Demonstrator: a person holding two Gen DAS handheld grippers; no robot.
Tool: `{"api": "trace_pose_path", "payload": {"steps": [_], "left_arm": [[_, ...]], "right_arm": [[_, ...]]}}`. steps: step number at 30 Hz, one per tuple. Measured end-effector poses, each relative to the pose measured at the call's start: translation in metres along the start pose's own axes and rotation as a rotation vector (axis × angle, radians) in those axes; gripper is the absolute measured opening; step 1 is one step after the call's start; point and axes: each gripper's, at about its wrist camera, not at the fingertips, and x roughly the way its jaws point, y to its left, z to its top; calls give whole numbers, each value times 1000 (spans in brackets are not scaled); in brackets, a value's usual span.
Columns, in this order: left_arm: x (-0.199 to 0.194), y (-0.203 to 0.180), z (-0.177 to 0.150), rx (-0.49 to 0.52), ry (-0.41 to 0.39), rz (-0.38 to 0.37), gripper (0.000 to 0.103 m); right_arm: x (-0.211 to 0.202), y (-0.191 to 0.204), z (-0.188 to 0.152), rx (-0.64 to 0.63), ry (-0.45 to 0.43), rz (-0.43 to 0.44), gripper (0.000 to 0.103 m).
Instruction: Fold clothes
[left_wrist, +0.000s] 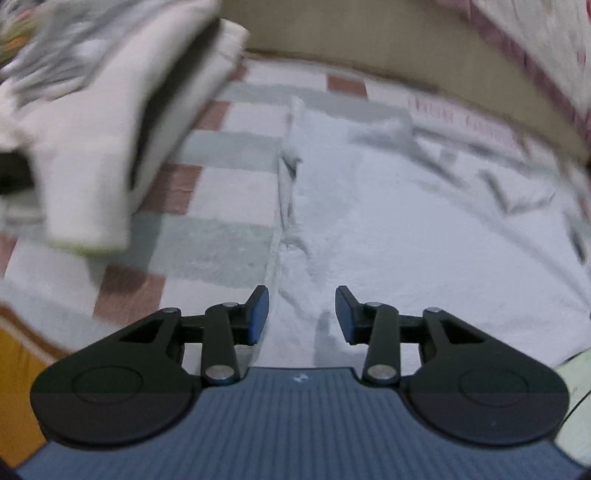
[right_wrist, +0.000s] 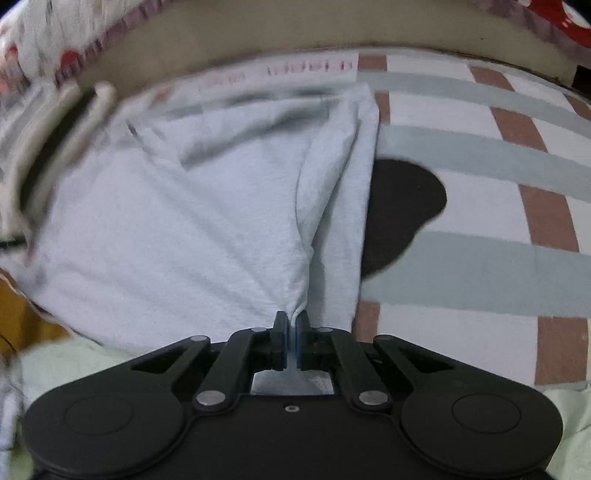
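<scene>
A pale blue garment (left_wrist: 406, 229) lies spread on the checked bedsheet (left_wrist: 229, 192). In the left wrist view my left gripper (left_wrist: 302, 314) is open and empty, low over the garment's left edge. In the right wrist view my right gripper (right_wrist: 291, 328) is shut on a pinched corner of the same pale blue garment (right_wrist: 184, 221) and lifts it, so the cloth fans out from the pads and casts a dark shadow (right_wrist: 402, 210) on the sheet.
A cream and dark garment (left_wrist: 96, 140) lies blurred at the left, also seen in the right wrist view (right_wrist: 55, 122). A beige headboard (right_wrist: 295, 33) runs along the far edge. Pale green cloth (right_wrist: 74, 365) lies near me. A wooden bed edge (left_wrist: 18, 387) shows at left.
</scene>
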Motion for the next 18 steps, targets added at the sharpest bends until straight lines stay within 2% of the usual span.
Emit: {"api": "trace_pose_path", "payload": {"steps": [2, 4, 5, 6, 7, 9, 11, 12, 14, 15, 16, 17, 18], "left_arm": [[19, -1, 9, 20, 25, 45, 39], [31, 4, 19, 0, 27, 60, 39], [33, 6, 26, -5, 6, 56, 39], [32, 8, 34, -7, -27, 45, 40], [32, 10, 42, -9, -60, 35, 41], [32, 1, 60, 48, -123, -31, 42], [43, -15, 75, 108, -153, -120, 50], [52, -24, 79, 122, -173, -94, 50], [74, -41, 81, 131, -207, 48, 56], [83, -44, 79, 128, -200, 94, 56], [92, -44, 75, 123, -188, 118, 56], [96, -42, 73, 119, -181, 103, 56], [97, -36, 71, 108, -182, 68, 56]], "right_arm": [[5, 7, 3, -40, 14, -70, 4], [10, 14, 7, -81, 27, -140, 5], [13, 18, 9, -102, 34, -175, 8], [15, 21, 10, -122, 40, -210, 19], [12, 28, 14, -190, 31, -298, 23], [2, 41, 27, -340, -22, -418, 28], [-7, 49, 49, -445, -99, -403, 28], [-8, 54, 60, -499, -151, -363, 29], [-1, 63, 80, -616, -241, -295, 41], [6, 67, 88, -681, -277, -271, 59], [18, 71, 93, -730, -289, -271, 63], [30, 74, 98, -777, -299, -273, 63], [44, 76, 101, -803, -270, -281, 62]]}}
